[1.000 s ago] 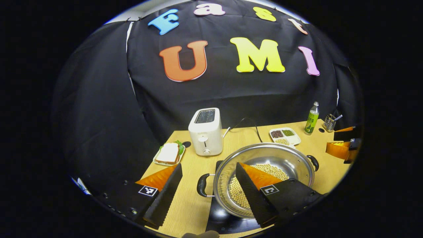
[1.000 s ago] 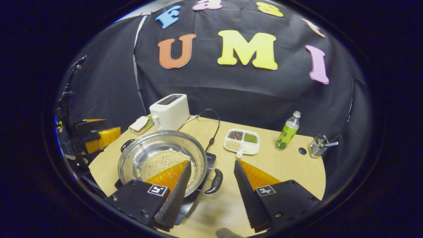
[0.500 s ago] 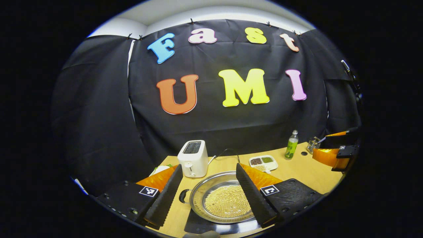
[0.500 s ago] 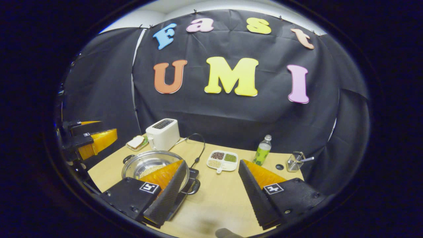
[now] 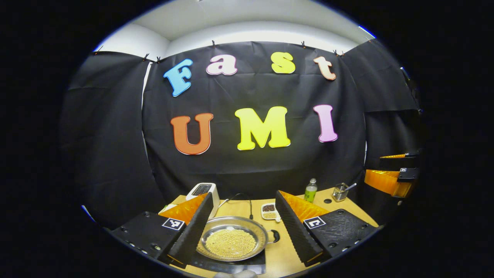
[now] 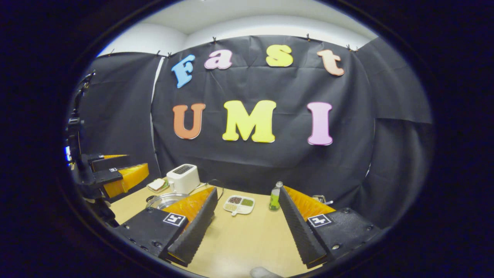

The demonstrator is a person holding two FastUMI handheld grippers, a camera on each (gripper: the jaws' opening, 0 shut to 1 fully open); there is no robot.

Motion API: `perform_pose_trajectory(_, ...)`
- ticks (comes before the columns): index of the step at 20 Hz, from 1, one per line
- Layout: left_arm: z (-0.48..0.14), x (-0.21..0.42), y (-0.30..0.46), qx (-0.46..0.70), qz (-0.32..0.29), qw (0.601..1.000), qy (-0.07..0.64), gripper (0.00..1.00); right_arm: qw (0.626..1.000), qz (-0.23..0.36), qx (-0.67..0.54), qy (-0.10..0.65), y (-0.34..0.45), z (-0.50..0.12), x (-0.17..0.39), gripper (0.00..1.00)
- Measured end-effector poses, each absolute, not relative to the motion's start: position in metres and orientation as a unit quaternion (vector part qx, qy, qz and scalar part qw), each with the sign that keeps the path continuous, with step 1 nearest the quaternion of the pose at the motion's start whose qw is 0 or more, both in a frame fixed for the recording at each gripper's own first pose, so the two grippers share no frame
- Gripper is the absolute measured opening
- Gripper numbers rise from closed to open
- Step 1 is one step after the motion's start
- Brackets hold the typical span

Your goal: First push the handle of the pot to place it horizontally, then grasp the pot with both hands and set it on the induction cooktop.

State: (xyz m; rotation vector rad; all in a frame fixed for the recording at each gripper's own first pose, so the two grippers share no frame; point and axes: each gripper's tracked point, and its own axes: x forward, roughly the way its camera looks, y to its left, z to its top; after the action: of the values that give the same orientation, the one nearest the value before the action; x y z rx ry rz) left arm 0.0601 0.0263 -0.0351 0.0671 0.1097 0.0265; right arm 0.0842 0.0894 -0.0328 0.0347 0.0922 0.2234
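- Pot (image 5: 231, 242): a wide, shallow pan of shiny steel, sitting on the dark induction cooktop (image 5: 247, 259) near the front edge of the wooden table (image 5: 287, 247).
- Its bottom is covered by an even layer of small pale yellow beans (image 5: 230, 243).
- A dark loop handle (image 5: 274, 236) sticks out level from its right side in the left gripper view; the opposite handle is hidden behind a finger there.
- In the right gripper view the pot's rim (image 6: 164, 200) and a dark handle on its far left side peek out above that gripper's own left finger.
- Left gripper (image 5: 243, 231): held above the table and well apart from the pot, jaws spread wide, nothing between them. It also appears at the left edge of the right gripper view.
- Right gripper (image 6: 247, 227): likewise raised, jaws spread wide and empty, with bare tabletop between them. It also appears at the right edge of the left gripper view.
- Behind the pot stand a white toaster (image 5: 202, 191), whose black cord (image 5: 247, 200) trails across the table, and a white divided dish (image 5: 270, 211) of mixed beans.
- Further right are a green bottle (image 5: 310, 190) and a small wire holder (image 5: 340, 192).
- A plate with a sandwich (image 6: 157, 184) lies just left of the toaster.
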Motion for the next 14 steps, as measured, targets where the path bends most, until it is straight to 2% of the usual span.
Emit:
perform_pose_trajectory(7, 0.012, 0.028, -0.046, 0.049, 0.007, 0.999, 0.012, 0.96, 0.997, 0.074, 0.035, 0.011, -0.012, -0.011, 0.047, 1.0)
perform_pose_trajectory(14, 0.038, -0.007, -0.085, 0.05, 0.02, 0.998, -0.015, 0.96, 0.998, 0.03, 0.053, -0.015, -0.091, -0.003, 0.018, 1.0)
